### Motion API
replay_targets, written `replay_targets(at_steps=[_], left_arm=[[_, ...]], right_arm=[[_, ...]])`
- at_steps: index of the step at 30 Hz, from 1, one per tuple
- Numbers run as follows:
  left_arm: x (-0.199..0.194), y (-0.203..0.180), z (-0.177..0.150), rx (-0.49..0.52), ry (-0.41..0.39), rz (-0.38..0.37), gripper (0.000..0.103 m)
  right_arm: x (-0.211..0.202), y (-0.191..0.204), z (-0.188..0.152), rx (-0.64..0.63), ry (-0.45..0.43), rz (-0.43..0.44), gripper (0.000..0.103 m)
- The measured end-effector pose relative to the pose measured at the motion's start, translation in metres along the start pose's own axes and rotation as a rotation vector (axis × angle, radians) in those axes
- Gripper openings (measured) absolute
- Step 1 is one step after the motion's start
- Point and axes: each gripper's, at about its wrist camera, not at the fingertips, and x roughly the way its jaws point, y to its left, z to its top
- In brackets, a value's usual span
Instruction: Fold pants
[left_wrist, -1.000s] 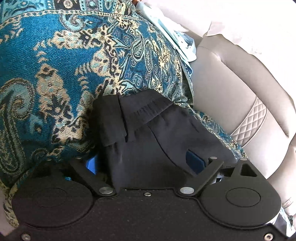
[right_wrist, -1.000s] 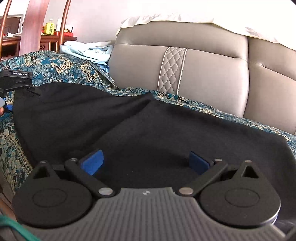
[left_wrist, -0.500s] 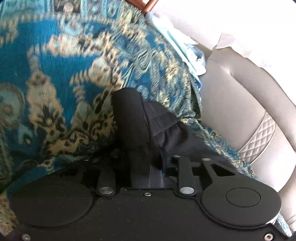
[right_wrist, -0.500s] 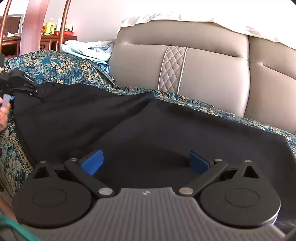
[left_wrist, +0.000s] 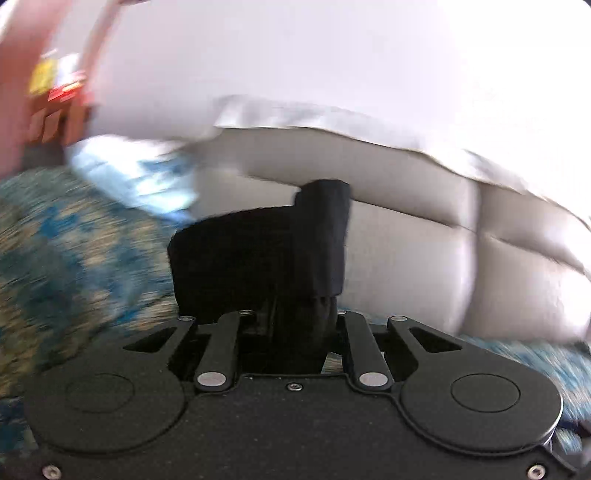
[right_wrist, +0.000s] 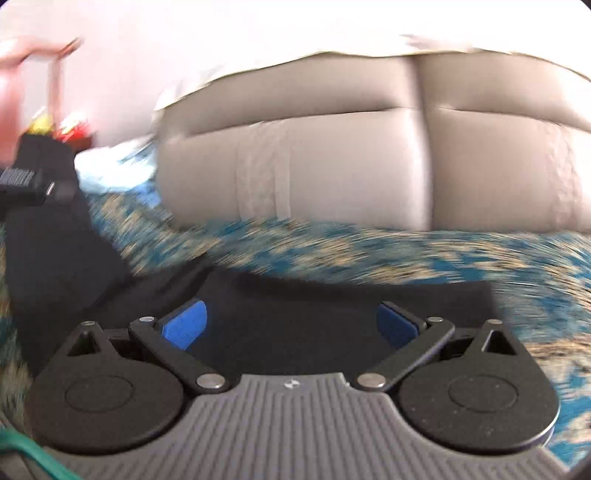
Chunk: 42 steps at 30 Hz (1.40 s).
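Note:
The black pants (right_wrist: 332, 314) lie on a blue paisley sofa throw (right_wrist: 369, 254). My left gripper (left_wrist: 295, 325) is shut on a bunched end of the pants (left_wrist: 266, 251) and holds it lifted above the throw. In the right wrist view the left gripper (right_wrist: 26, 181) shows at the far left with dark cloth hanging from it. My right gripper (right_wrist: 291, 325) is open, its blue pads (right_wrist: 184, 325) on either side of the pants fabric below it. Both views are motion-blurred.
The beige leather sofa back (right_wrist: 332, 166) rises behind, with a white cover (left_wrist: 332, 122) along its top. A pale blue garment (left_wrist: 140, 177) lies at the left end of the sofa. Wooden furniture (left_wrist: 55, 110) with bottles stands beyond.
My left gripper closed on the pants end and lifted it, swinging the view up to the sofa back. My right gripper stayed open and shifted, its view blurring.

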Motion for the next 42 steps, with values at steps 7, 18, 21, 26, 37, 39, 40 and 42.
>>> replay_targets(at_steps=[7,18,21,26,37,39,40,42], left_arm=[[0.009,-0.142,-0.055,0.265,0.087,-0.19,0.015],[-0.007,-0.236,-0.16,0.536,0.32,-0.374,0.049],[-0.026,-0.229,-0.159,0.541,0.338,-0.468,0.08],[-0.056,-0.195,-0.13,0.52,0.336,-0.542,0.085],[0.042,-0.093,-0.062,0.32,0.308,-0.17,0.019],[0.068,-0.093,-0.071,0.345,0.329,-0.126,0.018],[0.08,-0.094,-0.076,0.349,0.342,-0.109,0.018],[0.099,-0.094,-0.085,0.346,0.354,-0.09,0.018]], right_arm=[[-0.032,-0.093,0.03,0.271,-0.053,-0.077,0.103],[-0.049,-0.131,0.025,0.302,-0.04,-0.157,0.103],[-0.046,-0.127,0.025,0.268,-0.017,-0.154,0.103],[-0.037,-0.112,0.024,0.207,0.032,-0.091,0.103],[0.032,-0.044,0.006,-0.072,0.222,-0.043,0.065],[0.032,-0.045,0.007,-0.046,0.213,-0.059,0.045],[0.03,-0.045,0.008,-0.036,0.197,-0.077,0.038],[0.023,-0.047,0.011,-0.028,0.137,-0.156,0.035]])
